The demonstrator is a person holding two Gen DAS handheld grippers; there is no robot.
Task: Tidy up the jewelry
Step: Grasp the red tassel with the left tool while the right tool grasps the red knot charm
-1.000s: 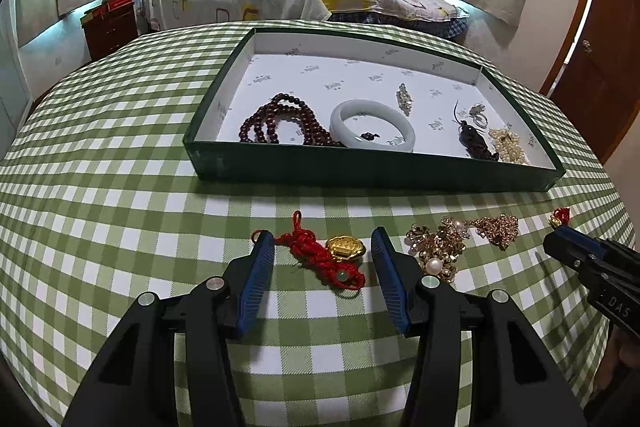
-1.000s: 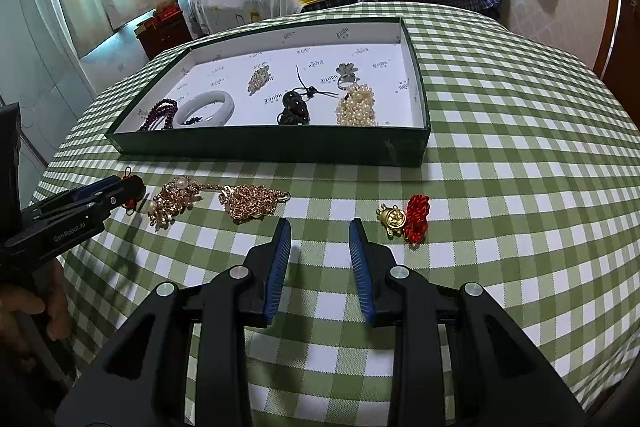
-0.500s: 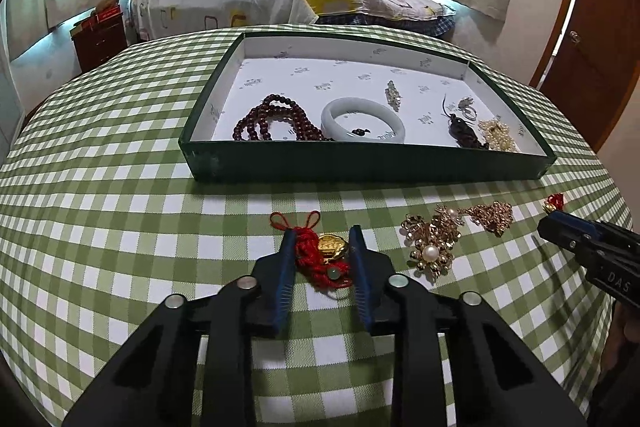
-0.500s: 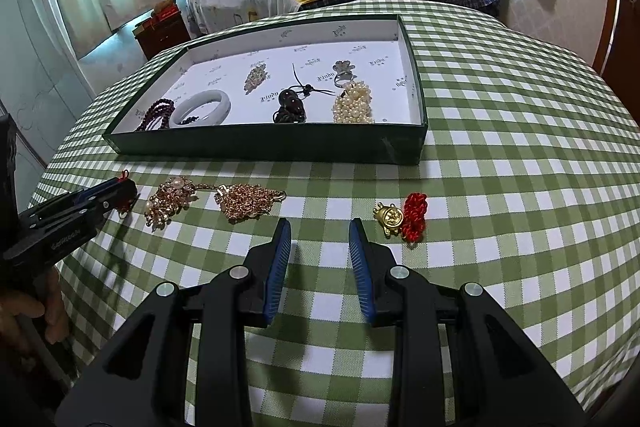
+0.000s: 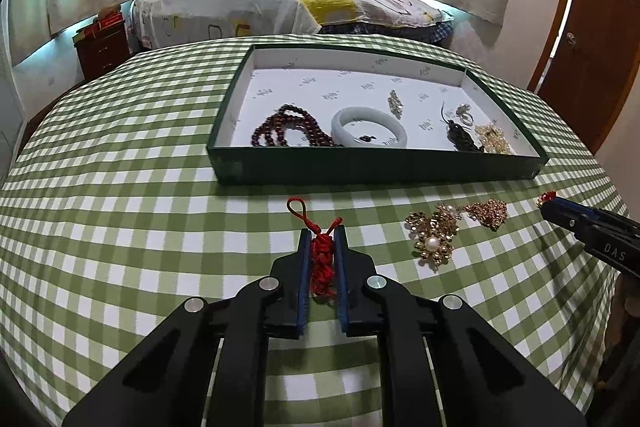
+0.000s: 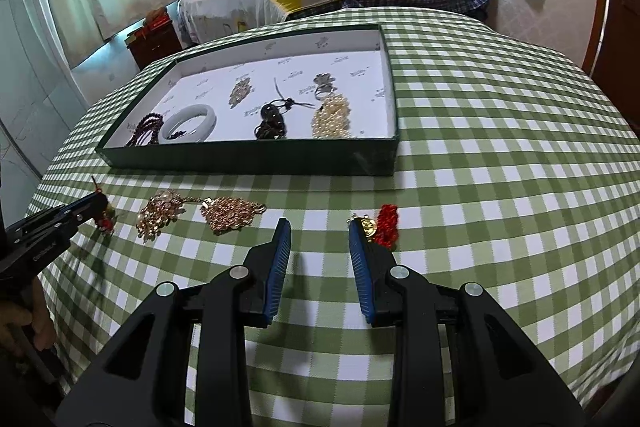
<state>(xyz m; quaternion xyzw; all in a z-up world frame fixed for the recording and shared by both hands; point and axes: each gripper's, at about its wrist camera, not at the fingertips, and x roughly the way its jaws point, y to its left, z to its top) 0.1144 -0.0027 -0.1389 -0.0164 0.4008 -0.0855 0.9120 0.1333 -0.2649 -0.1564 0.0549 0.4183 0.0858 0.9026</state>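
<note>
Red knotted charm (image 5: pixel 322 259), pendant hidden, pinched by left gripper (image 5: pixel 323 231); right gripper (image 6: pixel 319 227) gapes.

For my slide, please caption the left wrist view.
Left gripper shut on red knotted charm, near green tray.
</note>
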